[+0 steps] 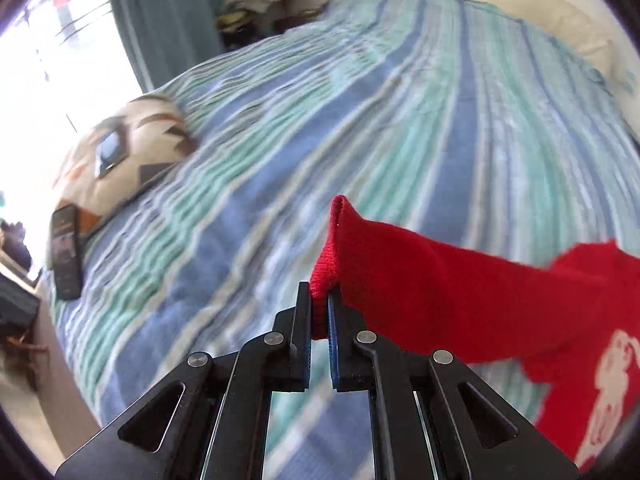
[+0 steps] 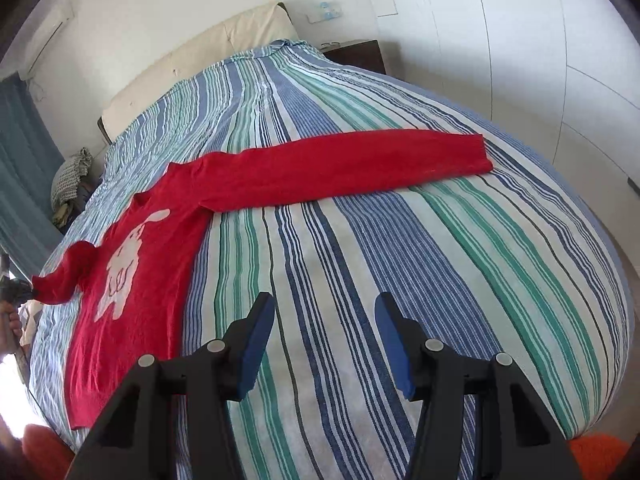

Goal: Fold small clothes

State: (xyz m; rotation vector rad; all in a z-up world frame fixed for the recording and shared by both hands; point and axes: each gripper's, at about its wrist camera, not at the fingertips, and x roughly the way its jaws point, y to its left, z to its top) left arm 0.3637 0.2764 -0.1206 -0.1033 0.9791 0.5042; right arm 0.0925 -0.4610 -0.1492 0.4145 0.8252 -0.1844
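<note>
A small red sweater [image 2: 160, 248] with a white animal figure lies flat on the striped bedspread [image 2: 400, 280]. One sleeve [image 2: 360, 164] stretches out to the right across the bed. My left gripper [image 1: 319, 300] is shut on the cuff of the other sleeve [image 1: 440, 280], lifted off the bedspread; the sweater body [image 1: 592, 320] trails off to the right. In the right wrist view that same cuff [image 2: 44, 284] ends at the far left edge. My right gripper [image 2: 325, 304] hangs open over bare bedspread, right of the sweater, nothing between its blue pads.
A patterned cushion [image 1: 128, 160] and a dark phone [image 1: 66, 256] lie at the bed's left edge. A cream headboard [image 2: 192, 64] and dark nightstand [image 2: 356, 56] stand at the far end. Teal curtains [image 1: 168, 20] hang by a bright window.
</note>
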